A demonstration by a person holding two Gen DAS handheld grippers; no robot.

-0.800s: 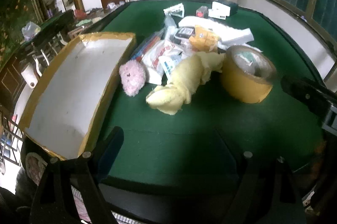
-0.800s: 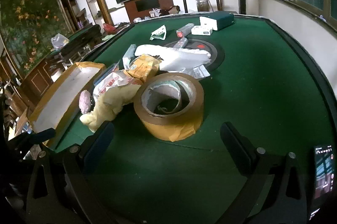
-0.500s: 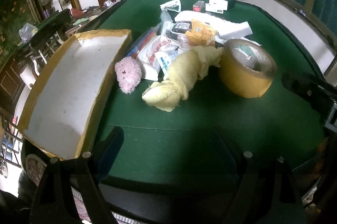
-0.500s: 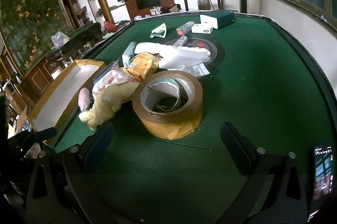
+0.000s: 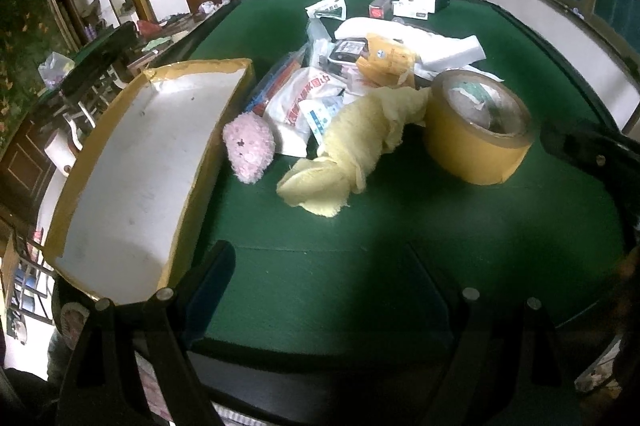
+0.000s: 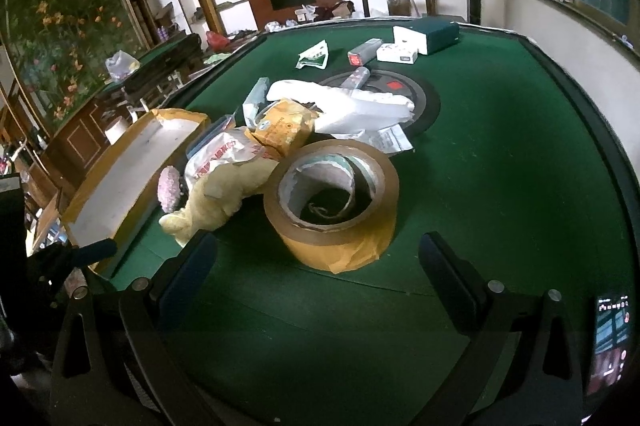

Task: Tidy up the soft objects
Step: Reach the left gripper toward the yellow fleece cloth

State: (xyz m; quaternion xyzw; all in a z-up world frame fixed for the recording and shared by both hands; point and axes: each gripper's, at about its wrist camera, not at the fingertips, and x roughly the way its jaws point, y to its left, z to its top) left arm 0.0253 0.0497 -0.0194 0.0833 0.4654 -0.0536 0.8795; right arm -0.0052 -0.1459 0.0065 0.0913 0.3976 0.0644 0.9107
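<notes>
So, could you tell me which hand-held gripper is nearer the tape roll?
Right. The right hand-held gripper faces the tape roll just ahead; the left hand-held gripper sits farther back, the roll off to its right.

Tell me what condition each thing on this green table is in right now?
Left gripper: open, holding nothing.
Right gripper: open, holding nothing.
Cardboard tray: open-topped, nothing inside.
Pink plush toy: lying on the table beside the tray.
Yellow cloth: crumpled, one end against the tape roll.
Tape roll: lying flat, hole upward.
Plastic bags: piled loosely behind the cloth.
</notes>
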